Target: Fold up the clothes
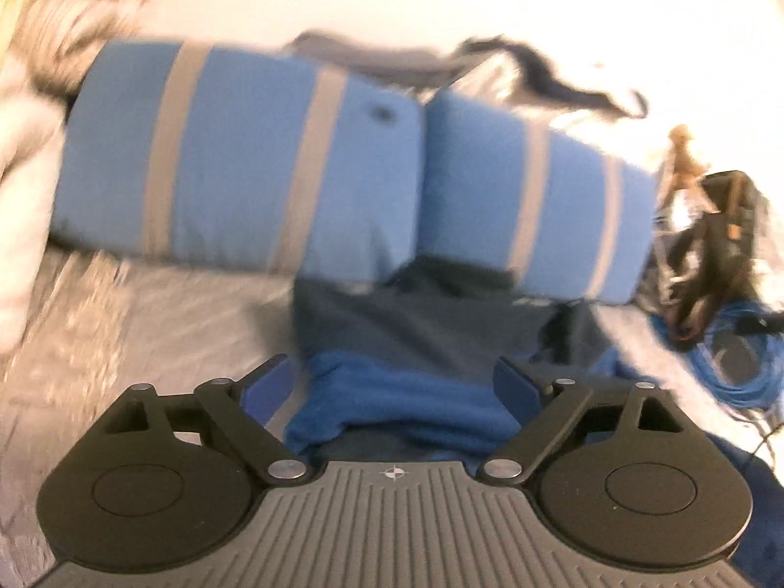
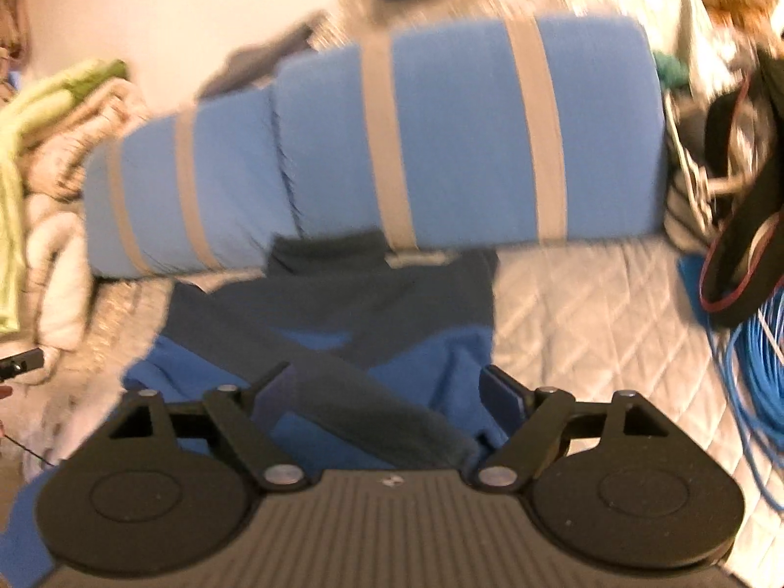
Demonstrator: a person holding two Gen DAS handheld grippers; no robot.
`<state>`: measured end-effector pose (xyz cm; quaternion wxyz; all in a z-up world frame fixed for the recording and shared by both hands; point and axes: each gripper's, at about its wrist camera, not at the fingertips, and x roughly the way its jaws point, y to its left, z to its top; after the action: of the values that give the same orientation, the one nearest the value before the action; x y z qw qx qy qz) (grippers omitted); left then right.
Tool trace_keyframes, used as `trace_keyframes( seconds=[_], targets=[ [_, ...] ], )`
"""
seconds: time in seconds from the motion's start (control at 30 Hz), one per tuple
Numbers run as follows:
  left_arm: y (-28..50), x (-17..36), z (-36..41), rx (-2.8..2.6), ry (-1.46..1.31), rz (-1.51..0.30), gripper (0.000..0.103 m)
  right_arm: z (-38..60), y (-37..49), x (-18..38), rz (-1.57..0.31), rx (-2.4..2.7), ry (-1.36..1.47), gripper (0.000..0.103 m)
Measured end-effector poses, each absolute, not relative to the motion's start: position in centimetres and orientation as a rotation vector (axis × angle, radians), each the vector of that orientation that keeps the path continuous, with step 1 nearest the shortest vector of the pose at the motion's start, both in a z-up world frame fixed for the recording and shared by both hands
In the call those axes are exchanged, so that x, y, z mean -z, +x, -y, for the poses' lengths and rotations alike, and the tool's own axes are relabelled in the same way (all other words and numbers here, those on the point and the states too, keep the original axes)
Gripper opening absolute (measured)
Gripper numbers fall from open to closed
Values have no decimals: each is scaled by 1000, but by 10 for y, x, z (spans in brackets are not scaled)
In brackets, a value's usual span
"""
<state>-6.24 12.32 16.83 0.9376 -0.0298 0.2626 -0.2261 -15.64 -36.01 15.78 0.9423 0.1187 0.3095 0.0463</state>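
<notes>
two blue pillows (image 1: 245,166) with grey bands lie end to end across the far side of the bed, filling my left view from 10 to 2 o'clock, their lower edge overlapping the top of the garment (image 1: 421,343). open quilted bedcover (image 2: 588,323) shows at 3 o'clock of the garment in my right view, and more of it at 9 o'clock in the left view. at the bed's right edge a coil of blue cable (image 2: 764,372) and a dark bag (image 2: 745,196) crowd the side; in the right view, pale and green laundry (image 2: 44,147) is heaped at 9 o'clock.

the garment is soft cloth, bright blue with a dark navy upper part, lying rumpled just below the pillows at the middle of both views. in the right view a dark sleeve-like strip (image 2: 372,411) runs diagonally across the blue towards 4 o'clock. the bedcover is pale grey with a diamond stitch. both views are smeared with motion blur.

my left gripper (image 1: 399,382) has its fingers spread wide; the garment shows between them, and the blue pads (image 1: 514,387) do not press on it. my right gripper (image 2: 392,389) is just as wide, with the dark strip passing between its fingers and nothing pinched. whether either set of fingertips brushes the cloth below i cannot tell.
</notes>
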Motion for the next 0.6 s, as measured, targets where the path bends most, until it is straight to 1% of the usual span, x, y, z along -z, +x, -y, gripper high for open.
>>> trace_keyframes(
  seconds=[0.03, 0.1, 0.17, 0.27, 0.3, 0.33, 0.37, 0.5, 0.6],
  targets=[
    [-70, -177, -120, 477, -49, -512, 92, 357, -161, -167, -611, -102, 235, 90],
    [-86, -194, -112, 513, -29, -445, 103, 353, -170, -187, -579, -121, 233, 90],
    [-101, -211, -107, 545, -15, -398, 103, 351, -180, -208, -555, -145, 252, 90],
    [-121, -235, -103, 579, -11, -360, 103, 354, -197, -239, -543, -201, 371, 91],
    [-127, -242, -103, 588, -11, -350, 103, 355, -205, -250, -531, -221, 398, 94],
    [-135, -251, -103, 589, -12, -336, 103, 354, -214, -263, -510, -235, 404, 100],
    [-143, -260, -105, 589, -16, -324, 103, 352, -224, -277, -489, -239, 394, 103],
    [-174, -291, -113, 543, 28, -311, 103, 342, -265, -330, -410, -251, 316, 103],
    [-199, -310, -123, 509, 53, -301, 103, 349, -294, -363, -370, -269, 327, 103]
  ],
)
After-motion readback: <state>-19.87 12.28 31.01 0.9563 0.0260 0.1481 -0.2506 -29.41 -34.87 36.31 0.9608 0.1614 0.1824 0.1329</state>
